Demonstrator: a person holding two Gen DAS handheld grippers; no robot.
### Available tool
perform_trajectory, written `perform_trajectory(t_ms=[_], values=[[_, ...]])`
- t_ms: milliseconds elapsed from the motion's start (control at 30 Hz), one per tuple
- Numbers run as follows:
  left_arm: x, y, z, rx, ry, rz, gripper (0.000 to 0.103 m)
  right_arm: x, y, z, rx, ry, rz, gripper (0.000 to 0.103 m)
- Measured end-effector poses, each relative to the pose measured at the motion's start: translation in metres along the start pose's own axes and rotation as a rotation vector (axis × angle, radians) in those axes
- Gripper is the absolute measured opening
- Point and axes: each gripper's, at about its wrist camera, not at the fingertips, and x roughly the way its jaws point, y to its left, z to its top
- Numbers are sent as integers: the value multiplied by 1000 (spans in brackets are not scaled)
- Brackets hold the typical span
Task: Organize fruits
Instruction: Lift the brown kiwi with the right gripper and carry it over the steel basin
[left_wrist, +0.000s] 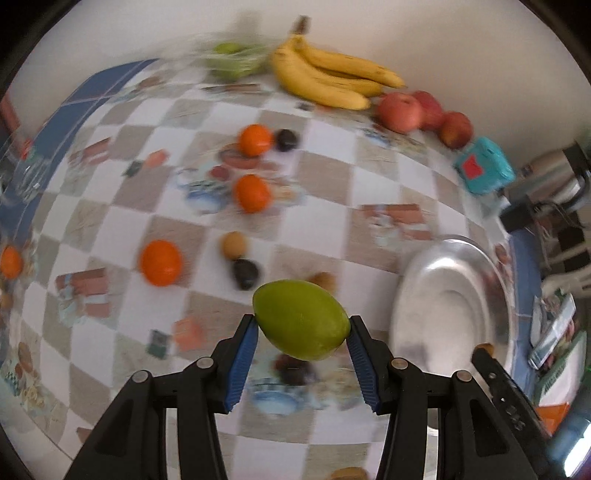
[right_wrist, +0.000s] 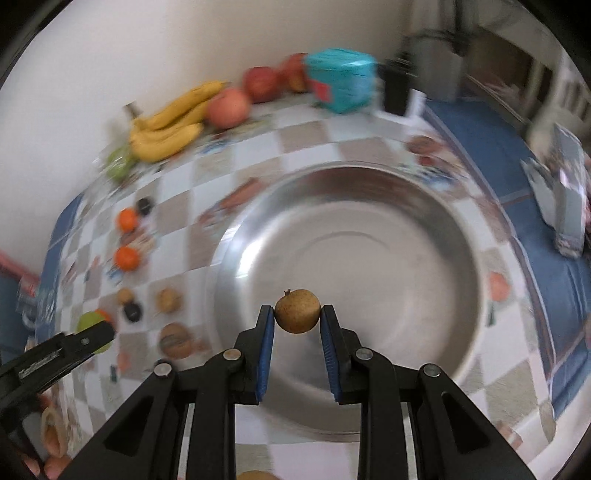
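Note:
My left gripper (left_wrist: 301, 326) is shut on a green mango (left_wrist: 301, 319) and holds it above the checkered tablecloth. It also shows at the left of the right wrist view (right_wrist: 96, 332). My right gripper (right_wrist: 297, 314) is shut on a small brown round fruit (right_wrist: 297, 311) and holds it over the near part of a large steel bowl (right_wrist: 424, 206), which looks empty. The bowl also shows at the right of the left wrist view (left_wrist: 450, 295). Oranges (left_wrist: 253, 194), small brown fruits (left_wrist: 233, 244) and dark fruits (left_wrist: 245, 273) lie scattered on the cloth.
A bunch of bananas (left_wrist: 328, 75), red apples (left_wrist: 400, 110) and a teal box (left_wrist: 484, 171) stand along the back wall. A clear container with green fruit (left_wrist: 234, 61) sits left of the bananas. Packets (right_wrist: 565, 206) lie right of the bowl.

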Motion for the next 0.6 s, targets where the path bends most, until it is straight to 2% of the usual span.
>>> perform_trajectory(t_ms=[100,367,467,600], values=[[5,-28,-3,59,5,-22,52,3,-20,2,44,3,-57,26],[7,-99,-21,273,-50,-76,49,9,-51,4,136,17,-88,26],[11,-101,-24,283,-36,-76,49,9,-57,1,154,28,-91,27],[14,-83,-16,217,-26,-84,49,11,-61,1,165,36,-88,26]])
